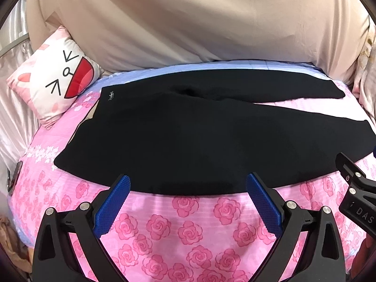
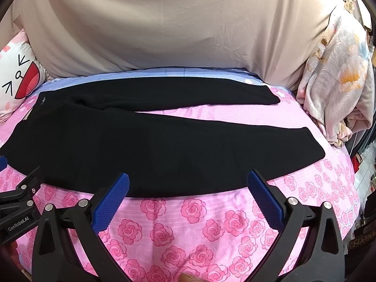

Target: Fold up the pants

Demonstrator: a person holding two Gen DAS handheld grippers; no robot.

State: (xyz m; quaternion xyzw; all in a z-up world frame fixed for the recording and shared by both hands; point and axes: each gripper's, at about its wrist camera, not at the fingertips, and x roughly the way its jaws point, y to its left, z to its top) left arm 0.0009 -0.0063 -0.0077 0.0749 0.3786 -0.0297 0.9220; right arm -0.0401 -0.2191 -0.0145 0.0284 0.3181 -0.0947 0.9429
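Pants (image 1: pixel 188 136) lie flat on the bed (image 1: pixel 188 230), waist left, legs right. Left gripper (image 1: pixel 188 183) and right gripper (image 2: pixel 188 182) hover near, fingers spread, empty.

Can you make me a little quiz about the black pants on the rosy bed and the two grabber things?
1. True or false: the black pants are already folded into a small square.
2. Which way do the pant legs point from the waistband? A) toward the cat-face pillow B) away from it, to the right C) straight up the beige cover
3. Fill in: the left hand-held gripper and the right hand-held gripper both have their blue pads spread ____.

Key:
1. False. They lie spread out on the rose-print sheet, legs apart.
2. B
3. Open, at the near edge of the pants and holding nothing.
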